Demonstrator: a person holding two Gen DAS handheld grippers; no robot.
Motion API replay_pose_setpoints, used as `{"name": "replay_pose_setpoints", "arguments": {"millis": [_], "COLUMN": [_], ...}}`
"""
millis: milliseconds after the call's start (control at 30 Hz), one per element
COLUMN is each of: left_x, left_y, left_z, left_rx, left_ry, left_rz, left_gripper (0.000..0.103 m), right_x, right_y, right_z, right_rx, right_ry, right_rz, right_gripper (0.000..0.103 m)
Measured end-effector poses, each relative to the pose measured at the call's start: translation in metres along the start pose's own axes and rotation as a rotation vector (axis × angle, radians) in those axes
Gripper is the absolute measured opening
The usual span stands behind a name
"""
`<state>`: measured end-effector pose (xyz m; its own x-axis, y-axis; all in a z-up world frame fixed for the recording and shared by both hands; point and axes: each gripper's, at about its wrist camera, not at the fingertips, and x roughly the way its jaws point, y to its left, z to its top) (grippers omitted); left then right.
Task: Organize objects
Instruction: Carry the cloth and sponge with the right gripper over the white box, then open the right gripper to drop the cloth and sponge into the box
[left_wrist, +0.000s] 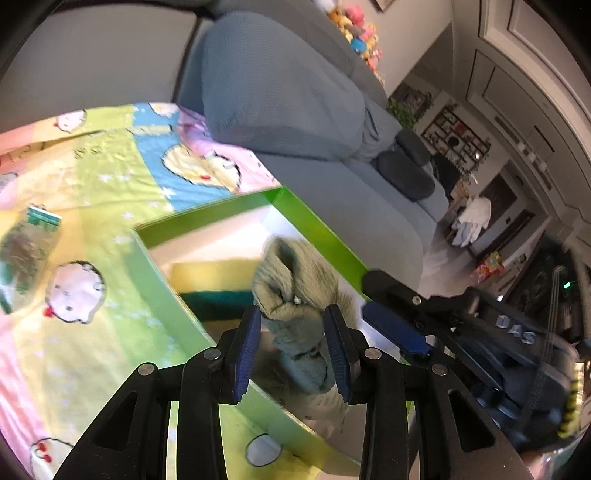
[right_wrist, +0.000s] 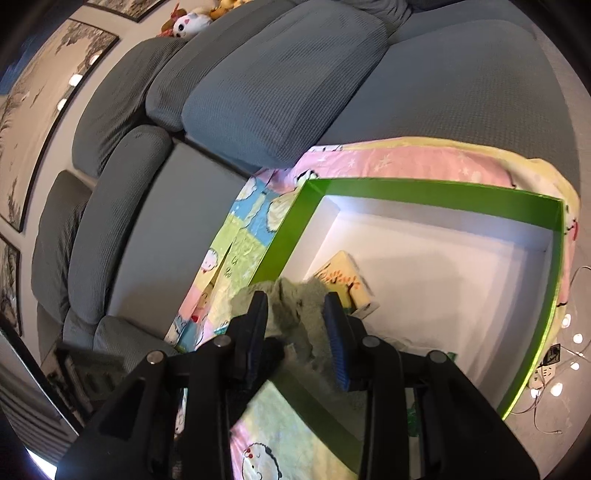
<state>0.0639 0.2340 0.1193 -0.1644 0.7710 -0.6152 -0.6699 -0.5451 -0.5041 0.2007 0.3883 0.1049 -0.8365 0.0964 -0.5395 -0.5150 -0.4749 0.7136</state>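
Fuzzy green cloth (left_wrist: 295, 291) — glossy box (left_wrist: 317, 225)

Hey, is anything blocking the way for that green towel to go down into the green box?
Nothing visible. The fuzzy grey-green cloth towel, held by both the left tool and right tool, hangs over the green-walled white-floored cardboard box. A yellow book lies nearby; the floor beyond is bare.

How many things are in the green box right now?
2: a yellow printed carton lying on the white floor of the green cardboard box, and a fuzzy grey-green cloth held over its near edge. Others may be hidden.
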Motion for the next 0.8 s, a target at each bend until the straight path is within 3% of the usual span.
{"name": "replay_pose_setpoints", "arguments": {"millis": [233, 400, 500, 667, 700, 800], "left_x": [-0.038, -0.073, -0.092, -0.135, -0.141, -0.159], "left_y": [0.025, 0.052, 0.068, 0.093, 0.100, 0.121], "left_z": [0.009, 0.007, 0.000, -0.017, -0.020, -0.030], "left_rx": [-0.047, -0.089, -0.115, -0.155, -0.177, -0.236], "left_ry": [-0.061, -0.114, -0.125, -0.178, -0.187, -0.235], "left_rz": [0.059, 0.173, 0.254, 0.397, 0.413, 0.420], "left_gripper": [0.036, 0.036, 0.036, 0.037, 0.039, 0.058], "right_x": [-0.006, -0.003, 0.008, 0.020, 0.022, 0.027], "right_y": [0.002, 0.012, 0.024, 0.044, 0.049, 0.063], "right_z": [0.002, -0.001, -0.005, -0.015, -0.017, -0.026], "right_rx": [-0.003, -0.037, -0.062, -0.109, -0.121, -0.162], "right_ry": [-0.034, -0.014, 0.047, 0.086, 0.092, 0.111], "right_rz": [-0.020, 0.030, 0.101, 0.100, 0.104, 0.107], "right_gripper": [0.033, 0.040, 0.042, 0.047, 0.050, 0.061]}}
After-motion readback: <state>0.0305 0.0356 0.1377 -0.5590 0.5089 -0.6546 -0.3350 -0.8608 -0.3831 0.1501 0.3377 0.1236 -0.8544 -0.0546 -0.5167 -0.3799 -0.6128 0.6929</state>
